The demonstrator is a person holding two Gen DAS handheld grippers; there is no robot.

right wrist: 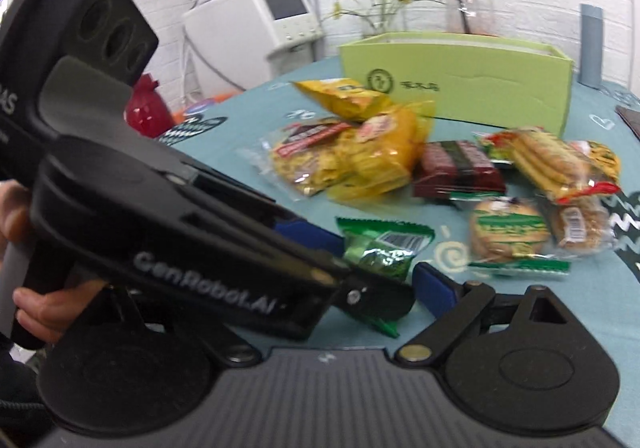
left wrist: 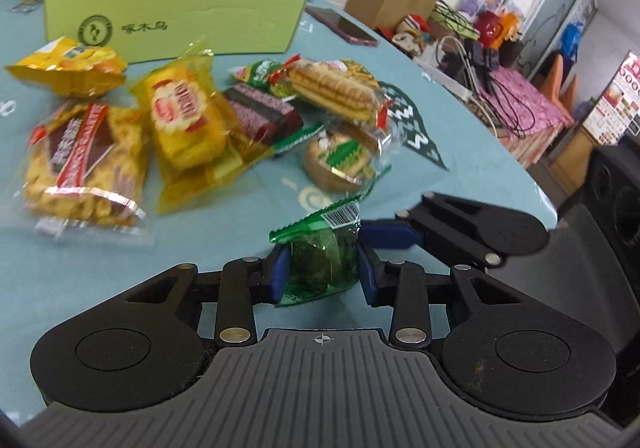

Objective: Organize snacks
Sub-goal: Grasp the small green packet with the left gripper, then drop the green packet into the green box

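One green snack packet, clamped in the left gripper

The left gripper had its jaws pressed on one green packet near the table edge; the right gripper stood apart beside it. Seven packets lay farther off, before one green box.

Snack pile between grippers and green box.

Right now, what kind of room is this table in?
Probably a lived-in home or a small shop's back room, hard to say which. A round table in a teal cloth, a white water dispenser against the brick wall, and a cluttered side table with toys and cables.
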